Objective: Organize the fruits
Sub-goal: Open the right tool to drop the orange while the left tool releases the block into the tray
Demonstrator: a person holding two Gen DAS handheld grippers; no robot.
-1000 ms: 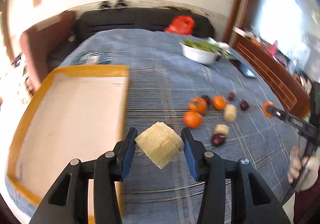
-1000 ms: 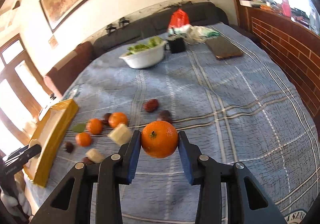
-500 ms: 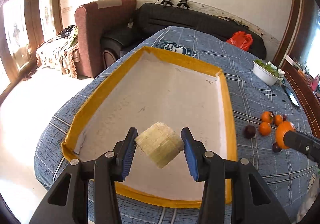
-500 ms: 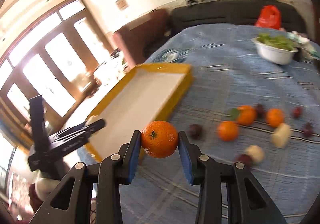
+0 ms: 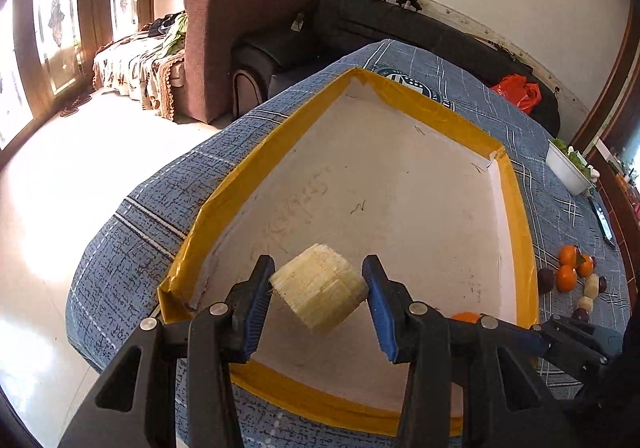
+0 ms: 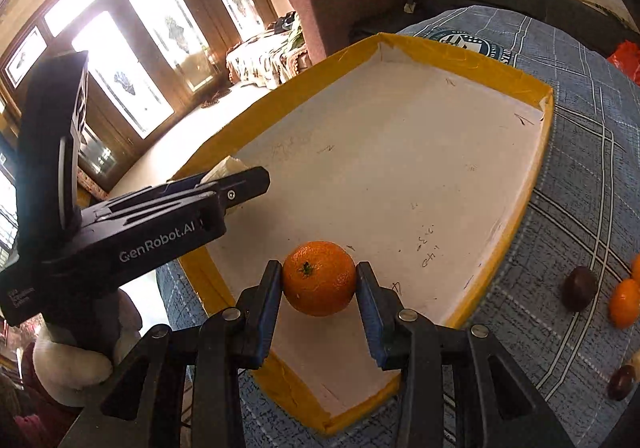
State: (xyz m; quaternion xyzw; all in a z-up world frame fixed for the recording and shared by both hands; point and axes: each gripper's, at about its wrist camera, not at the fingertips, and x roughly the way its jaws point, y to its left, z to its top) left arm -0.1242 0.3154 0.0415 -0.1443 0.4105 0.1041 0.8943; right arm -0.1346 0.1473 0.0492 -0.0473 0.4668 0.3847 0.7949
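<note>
Over the shallow white tray with yellow-taped rim [image 5: 516, 215], resting on a tabletop draped in blue plaid cloth [image 5: 152, 207], both tools hover. The left hand-held gripper [image 5: 318, 298] clamps a pale yellow, ridged fruit chunk [image 5: 318, 296]; the right hand-held gripper [image 6: 319, 280] is closed on a round orange mandarin [image 6: 319, 278]. Released from this height, the mandarin would likely roll across the bare tray floor, and the two grippers, close together, could knock. Loose mandarins and dark plums [image 5: 568, 276] wait beside the tray; a brown armchair [image 5: 240, 19] stands beyond.
</note>
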